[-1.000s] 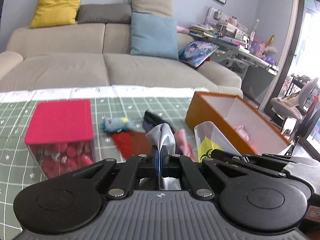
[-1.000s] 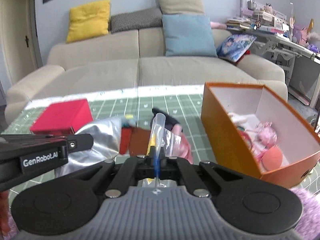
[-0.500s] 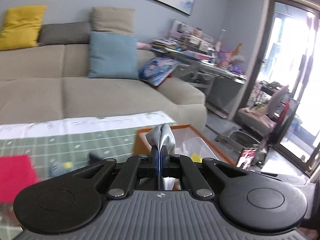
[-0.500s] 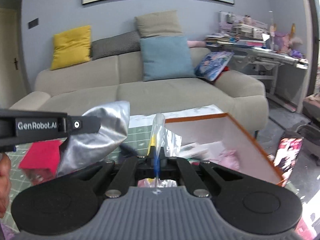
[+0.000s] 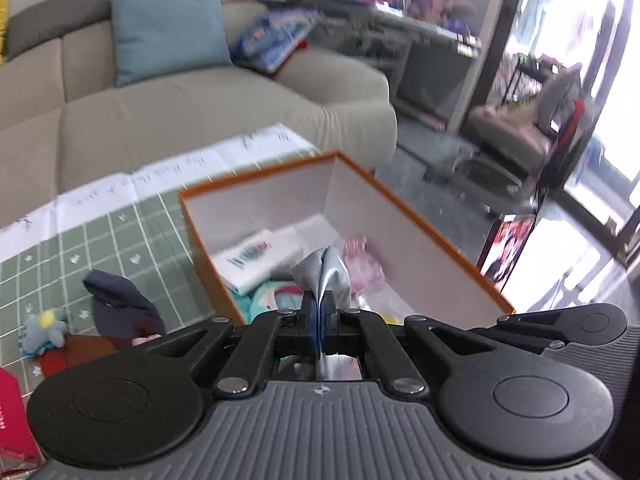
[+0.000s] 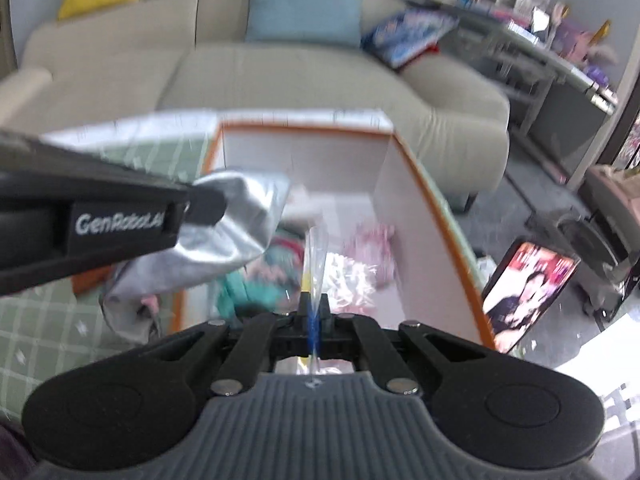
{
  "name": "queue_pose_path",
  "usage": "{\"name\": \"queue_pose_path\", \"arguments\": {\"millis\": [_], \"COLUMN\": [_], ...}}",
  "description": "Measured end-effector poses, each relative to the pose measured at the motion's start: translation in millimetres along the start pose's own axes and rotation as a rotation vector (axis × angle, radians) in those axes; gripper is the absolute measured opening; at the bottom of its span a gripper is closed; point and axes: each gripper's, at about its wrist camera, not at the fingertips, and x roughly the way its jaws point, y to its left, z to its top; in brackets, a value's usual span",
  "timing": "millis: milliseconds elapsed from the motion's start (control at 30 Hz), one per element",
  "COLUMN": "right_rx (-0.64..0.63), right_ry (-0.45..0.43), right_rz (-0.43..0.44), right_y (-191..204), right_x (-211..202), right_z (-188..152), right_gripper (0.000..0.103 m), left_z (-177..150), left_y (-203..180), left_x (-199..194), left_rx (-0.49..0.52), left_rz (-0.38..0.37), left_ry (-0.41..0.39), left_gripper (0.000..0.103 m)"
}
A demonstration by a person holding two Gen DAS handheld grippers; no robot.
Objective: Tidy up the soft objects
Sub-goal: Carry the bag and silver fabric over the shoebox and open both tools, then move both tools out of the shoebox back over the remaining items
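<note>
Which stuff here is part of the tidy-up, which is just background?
In play: silver pouch in left claw; clear bag in right claw; orange box; blue plush and dark cloth on the mat.
Background: sofa, blue cushion, cluttered desk.

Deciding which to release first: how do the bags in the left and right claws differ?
The silver bag in the left claw is opaque, crumpled and bulky; the clear bag in the right claw is see-through, thin and edge-on, with yellow showing inside. Both are pinched shut-clawed above the orange box.
</note>
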Motion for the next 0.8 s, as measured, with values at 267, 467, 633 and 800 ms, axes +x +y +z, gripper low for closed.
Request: {"name": "queue_pose_path", "arguments": {"millis": [267, 467, 633, 800], "right_rx": [-0.043, -0.065, -0.083, -0.121], "right_ry": [0.135, 0.195, 0.189, 0.17], "right_rz": [0.054, 0.067, 0.053, 0.016], "right_y": [-12, -4, 2, 11], "right_x": [38, 51, 51, 40], "right_z": [1, 2, 5, 9], "right_gripper": [0.0, 0.005, 0.02, 0.032], "left_z": [-1, 1, 4, 7], "left_y": [1, 5, 12, 21], "left_x": [42, 53, 51, 40], "left_rx": [-0.056, -0.031, -0.048, -0.061], "left_rz": [-0.044, -0.033, -0.034, -0.025], "left_ry": [0.132, 0.179, 0.167, 0.147], "left_gripper": [0.003, 0.019, 0.031, 0.034]}}
